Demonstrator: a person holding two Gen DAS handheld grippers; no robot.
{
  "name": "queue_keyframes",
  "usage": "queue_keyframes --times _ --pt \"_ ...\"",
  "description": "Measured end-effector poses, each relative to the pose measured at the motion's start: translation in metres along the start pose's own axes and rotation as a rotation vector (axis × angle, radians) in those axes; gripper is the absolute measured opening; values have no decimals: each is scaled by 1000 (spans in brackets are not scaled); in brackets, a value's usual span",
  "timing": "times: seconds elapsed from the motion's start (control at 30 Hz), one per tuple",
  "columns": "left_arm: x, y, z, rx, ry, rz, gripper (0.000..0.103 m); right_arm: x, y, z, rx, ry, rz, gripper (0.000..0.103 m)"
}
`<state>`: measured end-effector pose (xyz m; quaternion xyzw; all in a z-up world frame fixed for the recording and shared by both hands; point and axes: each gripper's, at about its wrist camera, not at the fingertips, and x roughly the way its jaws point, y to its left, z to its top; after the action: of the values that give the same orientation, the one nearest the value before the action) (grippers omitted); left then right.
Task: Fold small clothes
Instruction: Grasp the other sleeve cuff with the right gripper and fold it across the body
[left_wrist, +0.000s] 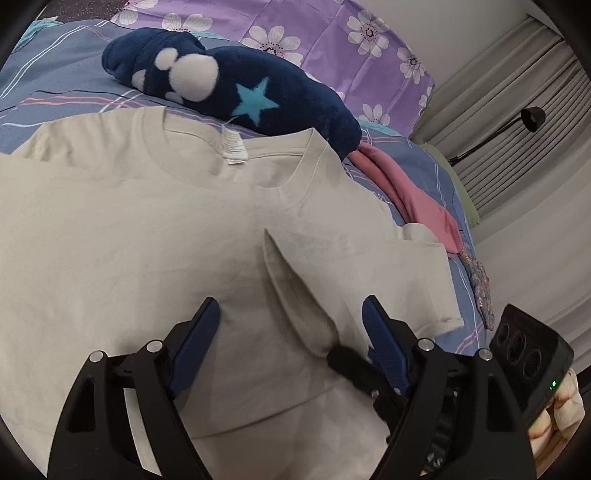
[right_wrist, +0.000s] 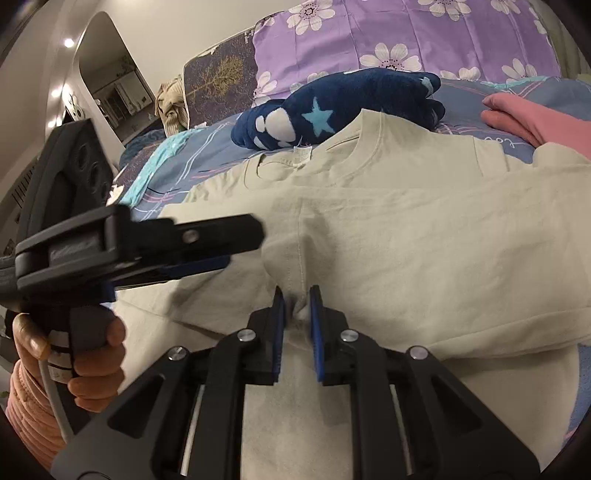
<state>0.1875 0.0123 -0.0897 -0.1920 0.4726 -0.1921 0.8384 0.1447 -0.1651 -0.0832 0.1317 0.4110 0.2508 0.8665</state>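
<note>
T-shirt (left_wrist: 147, 229) cloth is what we have nearest us: our right gripper (right_wrist: 297, 306) is clenched on a small pinch of the beige fabric, raising a ridge that runs up toward the collar. Our left gripper (left_wrist: 290, 314) hovers just over the shirt with its jaws spread wide and nothing pressed between them, though the lifted fold (left_wrist: 295, 295) stands up in the gap. We judge the shirt light, soft and limp; it will sag and crease wherever it is not supported, so edges, hems or shoulder seams look like the best places to take hold. It lies spread flat on the striped blue bedsheet (left_wrist: 55, 85), plain beige, collar away from us with a white label (left_wrist: 233, 147) showing. Beyond the collar sit a navy fleece bundle (left_wrist: 258, 85), a pink garment (left_wrist: 413, 199) and purple flowered pillows (left_wrist: 332, 40).
</note>
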Motion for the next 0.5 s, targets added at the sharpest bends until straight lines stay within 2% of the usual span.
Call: queue_keyframes --times 0.03,0.07,0.1,0.17,0.23,0.27,0.33,0.37,0.5 --pt "3 -1 1 3 3 7 79 -2 -2 1 9 -3 13 13" --pt "7 -5 3 16 10 12 64 -3 -3 1 13 -6 24 13" --pt "13 -8 4 27 30 2 38 -4 -3 2 12 -11 33 13" --pt "21 -11 6 14 61 -8 31 -5 -3 2 9 -16 46 13" --pt "22 -17 9 36 48 14 15 -6 -3 2 4 -17 54 14" --pt "21 -21 11 54 36 27 3 -7 -4 2 2 -19 62 17" --pt "13 -30 17 72 0 43 2 -13 -4 2 5 -33 71 30" --pt "8 -32 19 82 -19 47 2 -17 -4 2 -3 -45 72 40" --pt "-24 -43 32 133 -97 84 2 -41 -2 4 -59 -106 38 44"
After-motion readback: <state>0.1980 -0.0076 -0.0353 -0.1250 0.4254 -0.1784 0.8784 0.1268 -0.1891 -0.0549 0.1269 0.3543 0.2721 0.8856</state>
